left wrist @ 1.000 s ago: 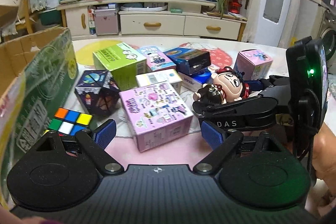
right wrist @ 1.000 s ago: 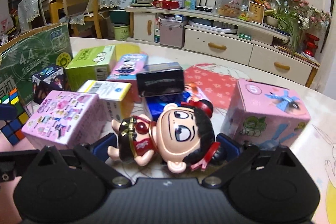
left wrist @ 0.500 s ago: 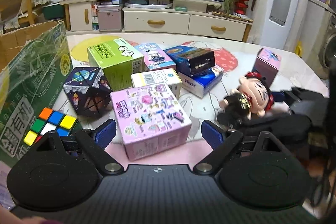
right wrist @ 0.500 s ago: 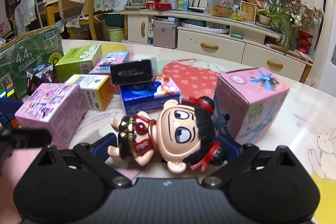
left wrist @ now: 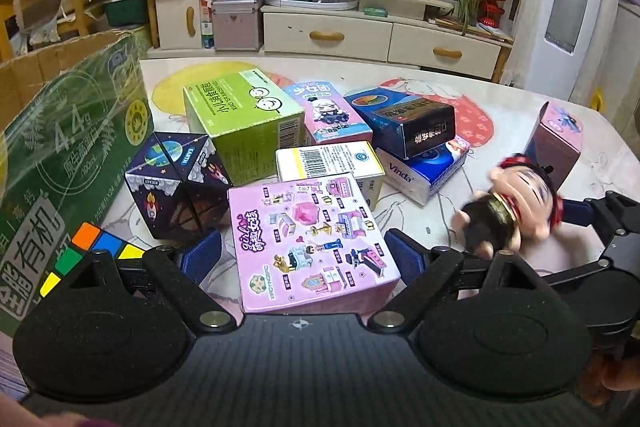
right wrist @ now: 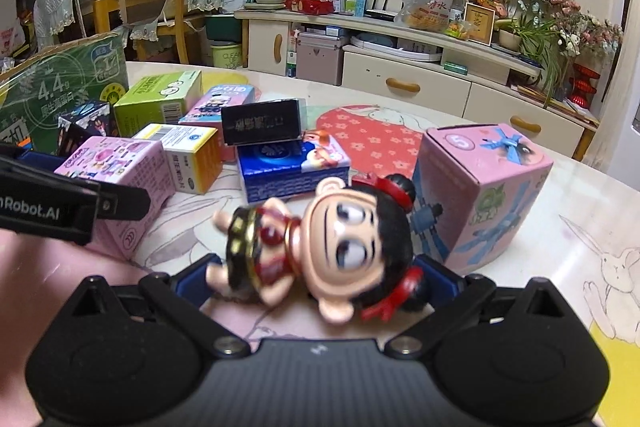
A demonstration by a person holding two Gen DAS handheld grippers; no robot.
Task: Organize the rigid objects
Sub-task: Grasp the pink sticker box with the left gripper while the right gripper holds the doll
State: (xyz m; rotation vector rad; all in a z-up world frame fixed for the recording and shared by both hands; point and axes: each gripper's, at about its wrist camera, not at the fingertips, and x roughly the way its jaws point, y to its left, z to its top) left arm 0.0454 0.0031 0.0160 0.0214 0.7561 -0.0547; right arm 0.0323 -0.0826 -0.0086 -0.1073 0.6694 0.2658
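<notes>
Left wrist view: spread left gripper straddles "girl" box; right gripper holds doll; tissue pack reads "Vinda"

Pink toy box with furniture pictures; lime-green box with smiley faces; black cube with planets and rockets; black-haired doll in red; dark green carton, white lettering

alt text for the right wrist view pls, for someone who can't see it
The right gripper holds a big-headed cartoon doll sideways between its blue pads, above a table. Behind it lie a pink box, a blue tissue pack and other small cartons, with a green cardboard box at the far left.
</notes>
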